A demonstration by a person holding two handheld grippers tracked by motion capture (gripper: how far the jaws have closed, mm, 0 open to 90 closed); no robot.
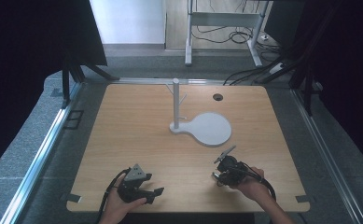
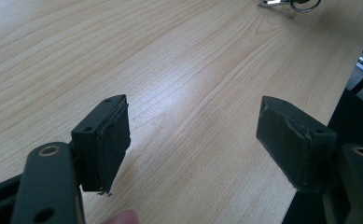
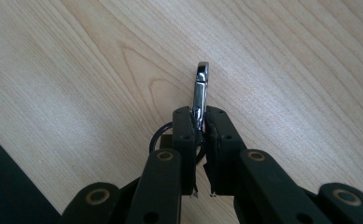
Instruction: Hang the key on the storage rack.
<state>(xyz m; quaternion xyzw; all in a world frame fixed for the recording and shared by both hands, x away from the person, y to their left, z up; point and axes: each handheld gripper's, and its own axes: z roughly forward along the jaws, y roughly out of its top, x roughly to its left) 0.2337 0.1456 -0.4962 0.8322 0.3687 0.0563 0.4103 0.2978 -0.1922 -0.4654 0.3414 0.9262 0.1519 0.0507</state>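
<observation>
A shiny metal snap clasp [image 3: 201, 88] with a dark ring [image 3: 159, 135] behind it is pinched between the jaws of my right gripper [image 3: 200, 117], which is shut on it just above the wood. From above, that gripper [image 1: 222, 162] sits at the front right of the table with the clasp [image 1: 226, 153] poking out toward the far left. My left gripper [image 1: 153, 184] rests at the front left, open. Its two black pads [image 2: 109, 140] stand wide apart over bare wood with nothing between them. A white peg stand [image 1: 176, 105] on a round flat base [image 1: 212, 129] stands mid-table.
The wooden table [image 1: 123, 135] has a cable hole [image 1: 218, 97] at the back right. Aluminium rails [image 1: 39, 158] run along both sides, and grey floor surrounds it. The table's near edge [image 2: 319, 140] lies close by my left gripper. A metal desk frame [image 1: 221, 21] stands far behind.
</observation>
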